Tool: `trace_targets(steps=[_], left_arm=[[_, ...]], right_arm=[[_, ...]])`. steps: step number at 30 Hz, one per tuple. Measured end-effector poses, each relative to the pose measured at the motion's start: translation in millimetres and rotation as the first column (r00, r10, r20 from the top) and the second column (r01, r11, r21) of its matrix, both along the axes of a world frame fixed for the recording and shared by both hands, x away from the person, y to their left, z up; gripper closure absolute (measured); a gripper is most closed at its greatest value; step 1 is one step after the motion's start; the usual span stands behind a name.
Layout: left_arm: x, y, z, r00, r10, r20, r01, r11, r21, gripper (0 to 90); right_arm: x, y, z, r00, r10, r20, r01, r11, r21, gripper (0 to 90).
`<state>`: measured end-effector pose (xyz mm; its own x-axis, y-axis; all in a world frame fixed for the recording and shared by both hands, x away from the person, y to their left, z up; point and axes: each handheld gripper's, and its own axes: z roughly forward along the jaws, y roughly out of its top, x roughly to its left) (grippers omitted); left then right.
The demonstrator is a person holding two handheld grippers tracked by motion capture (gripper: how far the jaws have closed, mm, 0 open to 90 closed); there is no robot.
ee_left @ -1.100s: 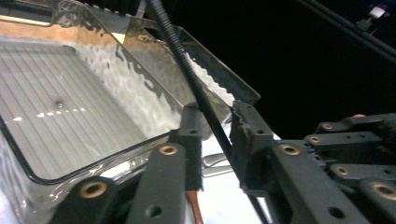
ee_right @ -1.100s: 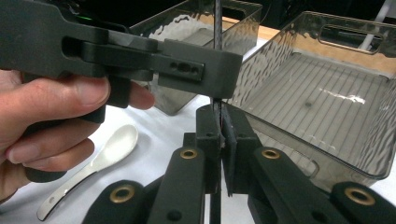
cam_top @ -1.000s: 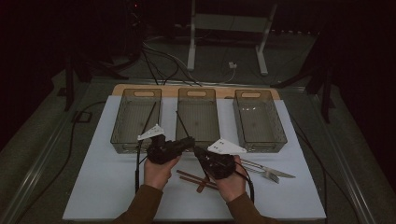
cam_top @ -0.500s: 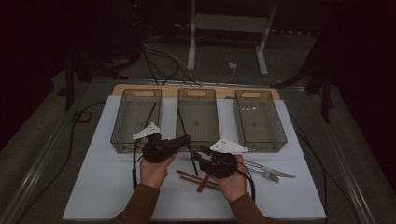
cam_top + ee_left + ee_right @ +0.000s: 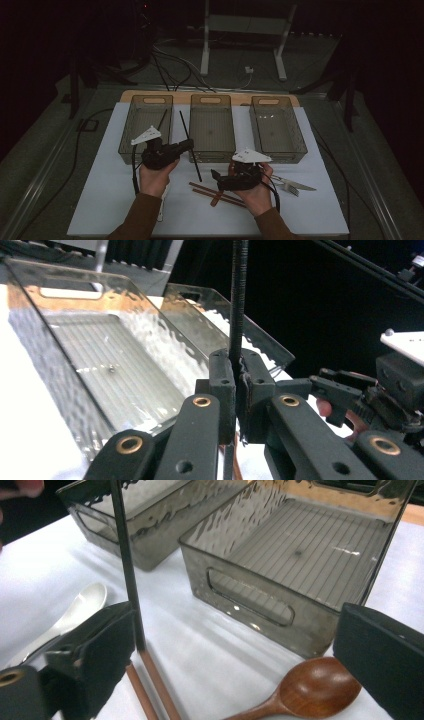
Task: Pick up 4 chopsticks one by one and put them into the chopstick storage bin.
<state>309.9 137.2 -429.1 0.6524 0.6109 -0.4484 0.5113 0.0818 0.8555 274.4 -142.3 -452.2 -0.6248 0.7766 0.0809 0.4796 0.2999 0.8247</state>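
— Chopstick first: what grips it?

— The left tool has its ribbed black pads clamped on a thin black chopstick, a straight, finely ridged rod that slants up over the near wall of the middle clear ribbed plastic bin.

— And the other tool?

— The right tool has just been opening; its blocky matte jaws stand wide, with nothing pressed between them. Below it on the smooth white surface lie two slim reddish-brown wooden chopsticks, side by side.

— Anything nearby?

— A glossy round-bowled brown wooden spoon and a pale white ceramic spoon rest on the surface near that bin.
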Motion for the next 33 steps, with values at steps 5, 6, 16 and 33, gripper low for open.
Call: trace_targets(steps=[5, 6, 16, 33], left_arm=[[2.6, 13.8, 5.8, 0.9995, 0.033, 0.003, -0.033, 0.9993, 0.018, 87.7], [3.2, 17.0, 7.0, 0.9991, 0.042, 0.005, -0.042, 0.9988, 0.026, 87.7], [12.7, 48.7, 16.6, 0.9915, 0.129, 0.009, -0.130, 0.9874, 0.091, 87.7], [36.8, 81.6, 27.3, 0.9717, 0.236, -0.009, -0.231, 0.9593, 0.162, 87.6]], right_arm=[[0.4, -9.3, -2.4, 1.0000, -0.003, 0.001, 0.003, 1.000, 0.007, 0.0], [0.8, -11.4, -3.0, 1.0000, -0.003, 0.001, 0.003, 1.000, 0.009, 0.0], [-0.2, -33.4, -5.5, 0.9997, -0.008, 0.023, 0.007, 0.999, 0.045, 0.0], [-4.5, -54.6, -12.0, 0.9993, -0.015, 0.034, 0.013, 0.999, 0.049, 0.0]])
